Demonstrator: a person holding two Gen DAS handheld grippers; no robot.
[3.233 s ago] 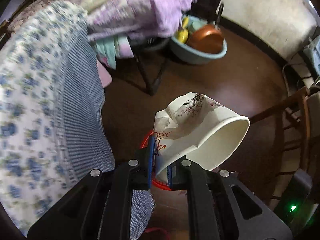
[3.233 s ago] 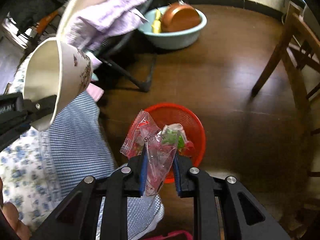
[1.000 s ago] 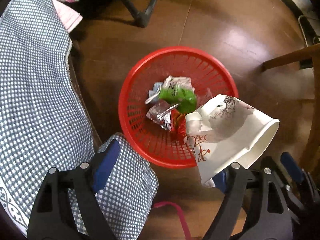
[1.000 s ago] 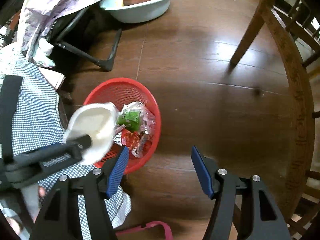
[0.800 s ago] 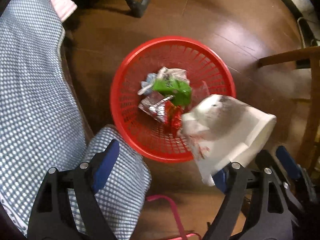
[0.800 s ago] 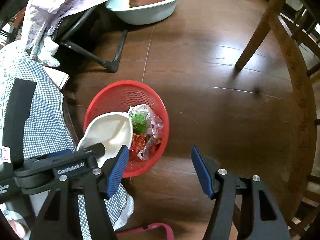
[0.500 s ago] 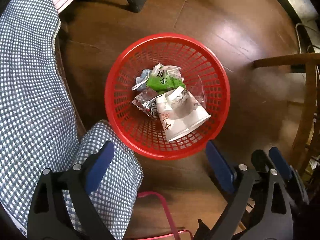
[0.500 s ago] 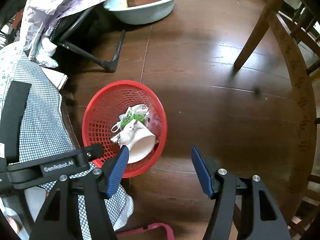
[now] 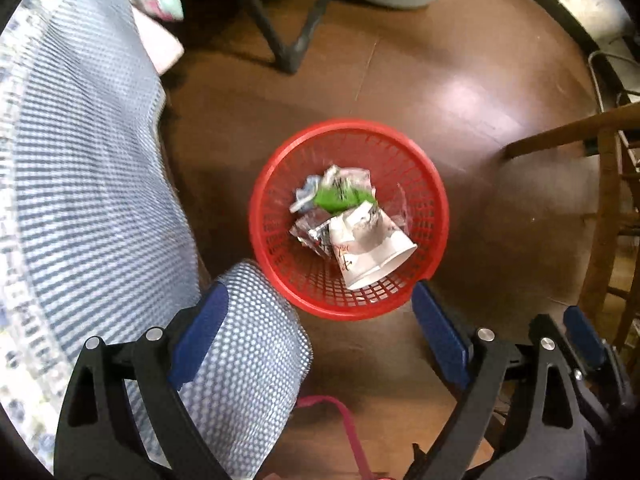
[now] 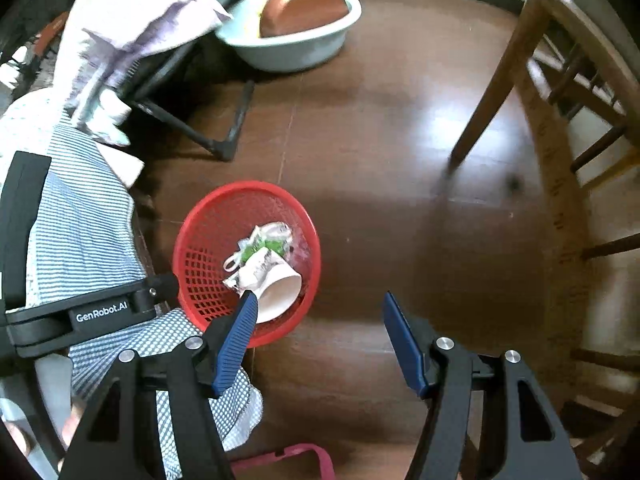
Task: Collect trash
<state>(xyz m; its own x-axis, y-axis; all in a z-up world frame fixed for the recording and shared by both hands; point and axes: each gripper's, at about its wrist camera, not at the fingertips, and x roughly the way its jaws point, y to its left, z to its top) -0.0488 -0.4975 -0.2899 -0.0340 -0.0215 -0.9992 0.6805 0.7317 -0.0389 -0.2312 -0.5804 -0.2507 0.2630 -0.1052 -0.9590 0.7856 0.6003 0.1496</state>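
1. The brown wooden floor [image 9: 460, 92] fills both views; only the right wrist view shows the whole pale basin [image 10: 296, 46] with a brown pan inside.
2. The red basket [image 9: 352, 308] stands on the floor, beside a checked cloth [image 9: 80, 208].
3. The paper cup [image 9: 372, 244] lies on its side in the basket, on crumpled wrappers [image 9: 336, 196].
4. The left gripper [image 9: 316, 332] is spread wide, empty.
5. The right gripper [image 10: 316, 340] has just widened, empty; only its view shows the left gripper's arm.

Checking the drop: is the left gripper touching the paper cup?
Apart. Left wrist view: cup lies in the basket, clear of the open fingers.
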